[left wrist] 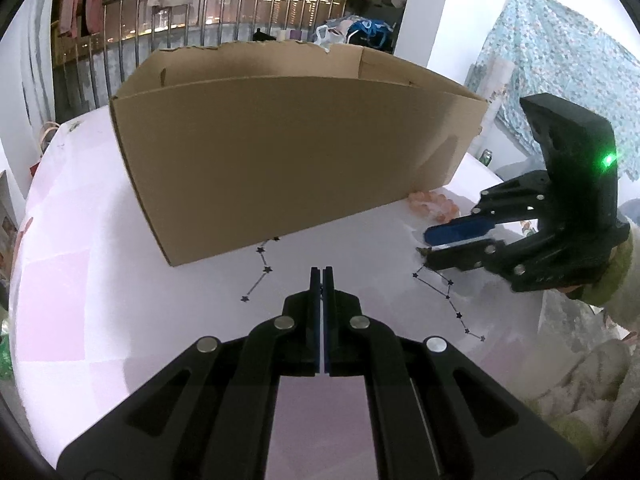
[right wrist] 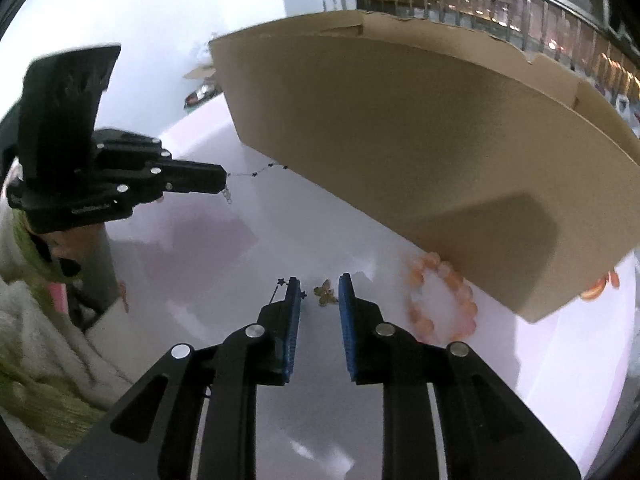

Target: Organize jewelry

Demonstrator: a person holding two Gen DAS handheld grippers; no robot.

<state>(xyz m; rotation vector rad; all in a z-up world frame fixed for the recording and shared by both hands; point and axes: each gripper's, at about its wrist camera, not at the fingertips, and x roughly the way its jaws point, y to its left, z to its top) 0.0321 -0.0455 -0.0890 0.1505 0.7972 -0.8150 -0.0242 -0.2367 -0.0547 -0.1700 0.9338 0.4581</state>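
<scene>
Jaws of the right gripper [right wrist: 319,286] stand apart, holding nothing, with a small gold butterfly charm [right wrist: 325,294] lying on the tabletop [right wrist: 248,264] between their tips; the left gripper [left wrist: 321,276] has its pads pressed together, and whether they pinch the fine end of a chain I cannot tell. The charm should be very light, stiff and thin, lying flat, so it will likely slip unless the blue pads close low across its body. A star chain [left wrist: 262,270] trails from under the box [left wrist: 280,152] toward the left gripper; a second star chain [left wrist: 448,300] runs near the right gripper; both look limp and almost weightless, best pinched at a star, where there is bulk. The pink bead bracelet [right wrist: 442,300] lies against the box's near wall, rounder and heavier, beads likely slick, best gripped across one side of the loop. Counted: two chains, one charm, one bracelet, one box, and an orange item [right wrist: 600,286] at the box's right corner, too hidden to name.
</scene>
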